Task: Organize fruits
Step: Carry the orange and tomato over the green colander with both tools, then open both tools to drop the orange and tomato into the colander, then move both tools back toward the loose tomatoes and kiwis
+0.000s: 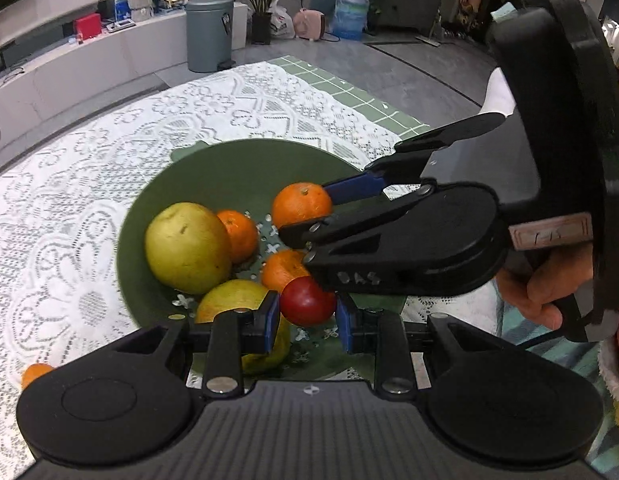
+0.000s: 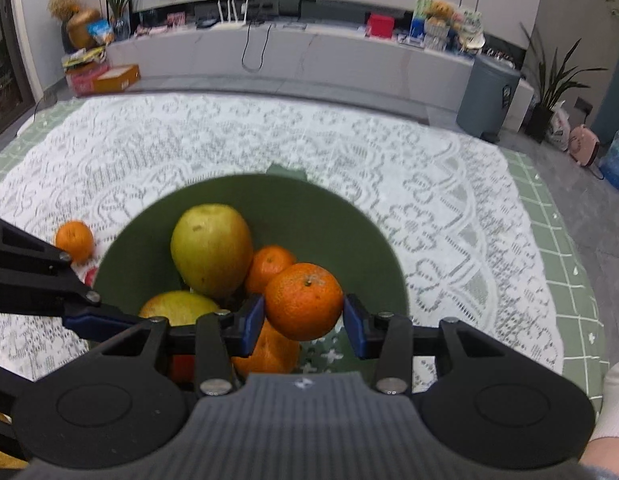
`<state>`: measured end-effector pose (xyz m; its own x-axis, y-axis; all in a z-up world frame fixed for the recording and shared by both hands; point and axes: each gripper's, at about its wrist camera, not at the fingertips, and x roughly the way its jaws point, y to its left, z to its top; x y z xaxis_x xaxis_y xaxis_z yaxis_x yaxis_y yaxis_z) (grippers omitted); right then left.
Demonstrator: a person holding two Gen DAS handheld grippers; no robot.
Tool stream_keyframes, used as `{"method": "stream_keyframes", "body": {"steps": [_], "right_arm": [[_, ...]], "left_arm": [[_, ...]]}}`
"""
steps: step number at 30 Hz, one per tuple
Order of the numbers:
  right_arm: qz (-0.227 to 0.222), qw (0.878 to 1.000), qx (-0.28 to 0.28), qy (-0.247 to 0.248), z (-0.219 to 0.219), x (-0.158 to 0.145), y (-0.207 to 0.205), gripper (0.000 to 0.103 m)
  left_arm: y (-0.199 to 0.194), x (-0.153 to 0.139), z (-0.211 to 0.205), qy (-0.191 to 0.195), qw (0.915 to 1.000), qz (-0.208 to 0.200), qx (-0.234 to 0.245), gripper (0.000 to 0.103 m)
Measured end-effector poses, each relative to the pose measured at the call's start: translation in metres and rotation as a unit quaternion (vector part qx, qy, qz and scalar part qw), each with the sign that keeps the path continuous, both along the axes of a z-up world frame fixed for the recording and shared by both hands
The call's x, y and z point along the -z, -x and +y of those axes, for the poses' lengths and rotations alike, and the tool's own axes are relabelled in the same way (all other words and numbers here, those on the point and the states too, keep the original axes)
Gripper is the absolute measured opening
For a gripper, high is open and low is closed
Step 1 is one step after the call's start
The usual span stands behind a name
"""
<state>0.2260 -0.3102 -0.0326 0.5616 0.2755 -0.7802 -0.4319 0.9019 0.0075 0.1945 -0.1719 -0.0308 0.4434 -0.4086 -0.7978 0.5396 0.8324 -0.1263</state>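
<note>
Over the green bowl (image 2: 349, 220) you are holding both claws, and each one has a fruit in it. Your left gripper (image 1: 307, 322) is pinching a small red fruit (image 1: 308, 301) between its blue pads. The red fruit hangs just above the near side of the bowl, close to a yellow-green pear (image 1: 237, 300) that lies partly under the left pad. Your right gripper (image 2: 304, 320) is pinching an orange mandarin (image 2: 304, 301), with a blue pad pressed on each side of it. That mandarin sits above the fruit already in the bowl.

Down in the bowl you can see a big yellow-green apple (image 2: 210, 249), and a small mandarin (image 2: 269, 266) touching it. Another orange one (image 2: 265, 354) lies lower, mostly hidden behind your right claw.

One more mandarin (image 2: 74, 240) is still out on the white lace cloth (image 2: 449, 208), just beside the bowl on its left. Something small and red peeks out near it by the bowl's edge, but you cannot tell what it is.

From the left camera you can see your right hand (image 1: 545, 292) gripping the handle of the right claw.
</note>
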Motion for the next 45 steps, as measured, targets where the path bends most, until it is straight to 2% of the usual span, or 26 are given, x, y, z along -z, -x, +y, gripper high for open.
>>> {"method": "stream_keyframes", "body": {"steps": [12, 21, 29, 31, 36, 40, 45], "right_arm": [[0.021, 1.000, -0.004, 0.014, 0.007, 0.014, -0.007, 0.041], [0.026, 1.000, 0.005, 0.005, 0.005, 0.016, -0.012, 0.041], [0.025, 1.000, 0.016, -0.006, 0.000, 0.016, -0.013, 0.042], [0.026, 0.999, 0.020, -0.012, -0.002, 0.017, -0.014, 0.042], [0.018, 0.999, 0.027, -0.017, -0.001, 0.015, -0.012, 0.043], [-0.003, 0.999, 0.034, -0.024, 0.002, 0.009, -0.003, 0.056], [-0.025, 0.997, 0.039, -0.054, 0.005, 0.003, 0.010, 0.059]], "left_arm": [[-0.008, 0.015, -0.006, 0.002, 0.9998, 0.020, 0.007, 0.033], [-0.005, 0.015, -0.009, -0.002, 0.9997, 0.023, 0.008, 0.034], [0.000, 0.012, -0.005, 0.007, 0.9997, 0.024, 0.007, 0.046], [0.004, 0.009, -0.004, 0.006, 0.9998, 0.019, 0.006, 0.052], [0.012, 0.000, 0.005, 0.009, 0.9999, 0.006, 0.000, 0.055], [0.019, -0.008, 0.013, 0.018, 0.9997, -0.004, -0.014, 0.060], [0.032, -0.018, 0.025, 0.023, 0.9989, -0.026, -0.033, 0.062]]}}
